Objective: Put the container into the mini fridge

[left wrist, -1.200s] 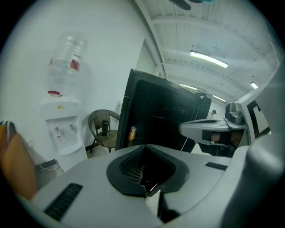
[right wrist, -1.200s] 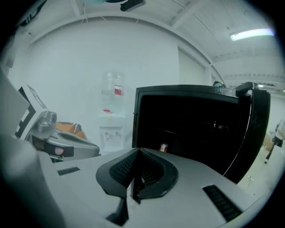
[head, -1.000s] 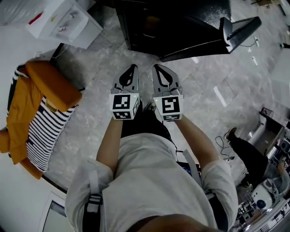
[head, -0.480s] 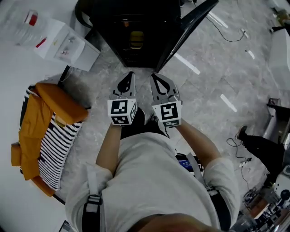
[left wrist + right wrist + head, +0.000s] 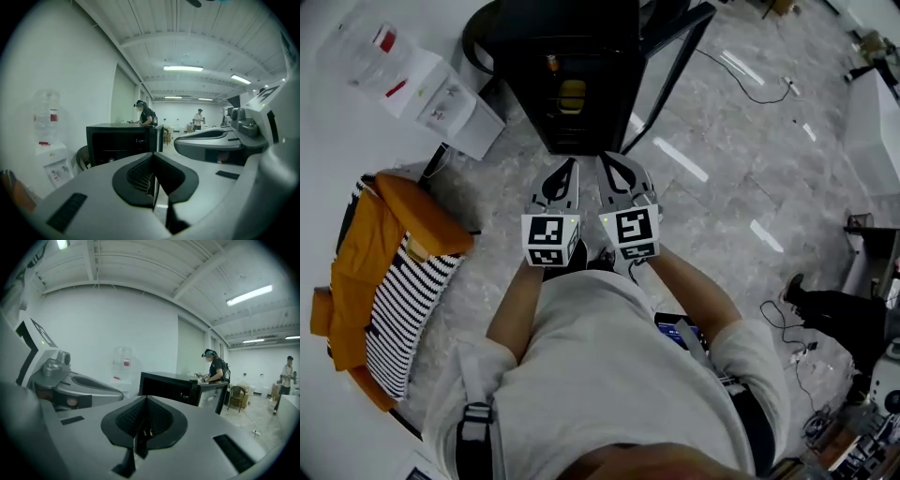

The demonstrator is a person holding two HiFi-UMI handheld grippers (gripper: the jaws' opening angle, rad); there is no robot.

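Since a second ago the black mini fridge (image 5: pixel 581 33) has slid to 12 o'clock, squarely ahead of us. Its flat door (image 5: pixel 213 399) is open. Left gripper (image 5: pixel 566 169) and right gripper (image 5: pixel 615 161) sit side by side, both pinched closed on nothing. We judge that's because the yellowish container (image 5: pixel 572 94) already rests inside.

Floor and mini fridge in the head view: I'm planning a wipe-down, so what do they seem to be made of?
Floor: seemingly polished stone or marble-look tile, grey and veined, glossy; bright streaks of light reflect in it. Mini fridge: black casing, smooth with little sheen, probably painted metal or plastic; the view leaves that open.
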